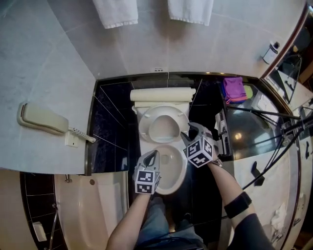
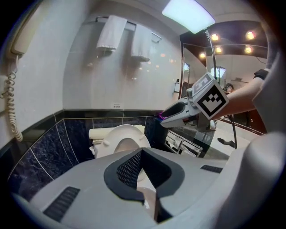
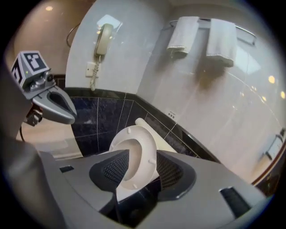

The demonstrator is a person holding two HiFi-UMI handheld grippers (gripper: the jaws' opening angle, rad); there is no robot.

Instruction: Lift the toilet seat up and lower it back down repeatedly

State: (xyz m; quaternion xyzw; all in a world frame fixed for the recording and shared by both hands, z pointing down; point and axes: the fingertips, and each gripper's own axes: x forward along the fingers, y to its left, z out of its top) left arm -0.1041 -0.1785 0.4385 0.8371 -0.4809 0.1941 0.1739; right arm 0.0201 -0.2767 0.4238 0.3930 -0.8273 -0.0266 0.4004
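Toilet seat [image 1: 164, 111] is up, leaning back against the cistern [image 1: 161, 94] at the rear wall. Open bowl [image 1: 181, 171] is below it, nearer the person. Dark tiles [image 1: 110, 127] run behind and to both sides of the toilet.

R gripper [image 1: 188, 131] is at the right edge of the raised seat w/ jaws spread wide. In the right gripper view the seat ring [image 3: 149, 154] shows in the gap between the two pads, tilted. Neither pad presses on it, so no grip. Can't tell from the head view if a tip touches the seat edge.

L gripper [image 1: 154, 154] hovers over the left part of the bowl rim, pointing fwd and down. Its jaws are pressed together at the tips w/ nothing between them. The left gripper view shows only a narrow slit lower down, w/ white bowl seen through it. It isn't touching the seat, which stands well ahead of it in that view.

Surroundings: two white towels [image 1: 116, 12] hang on the wall above the cistern. Wall phone [image 1: 44, 119] w/ coiled cord is on the left wall. Purple cloth [image 1: 233, 89] lies on the counter to the right. Both forearms come in from the bottom of the head view, the right one w/ a dark band on it
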